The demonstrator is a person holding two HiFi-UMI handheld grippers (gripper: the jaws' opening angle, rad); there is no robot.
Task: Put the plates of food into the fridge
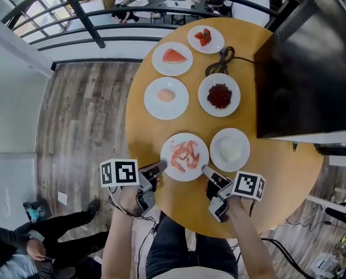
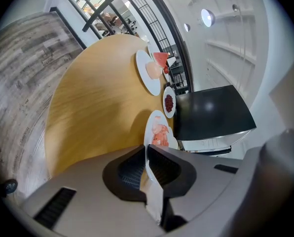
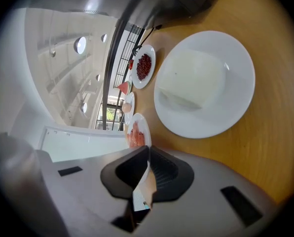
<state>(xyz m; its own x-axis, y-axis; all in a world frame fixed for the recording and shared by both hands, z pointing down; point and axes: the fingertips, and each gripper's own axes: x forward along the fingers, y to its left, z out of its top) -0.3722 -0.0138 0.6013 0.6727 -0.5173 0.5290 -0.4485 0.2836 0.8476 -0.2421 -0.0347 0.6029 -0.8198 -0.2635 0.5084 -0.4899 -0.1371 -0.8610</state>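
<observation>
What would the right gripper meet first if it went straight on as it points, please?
The white round plate of pink shrimp, whose rim the right gripper clamps; beyond that, probably the shrimp.

Lighting's bright and even, one ceiling lamp (image 2: 206, 17) glares a bit, shadows on the table (image 1: 141, 132) are soft, and both gripper views are fisheyed with black corners.

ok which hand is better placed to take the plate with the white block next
Right. The right gripper sits just beside the white-block plate, while the left gripper is on the far side of the pink-food plate. Both are shut on that plate's rim now, so it goes first.
</observation>
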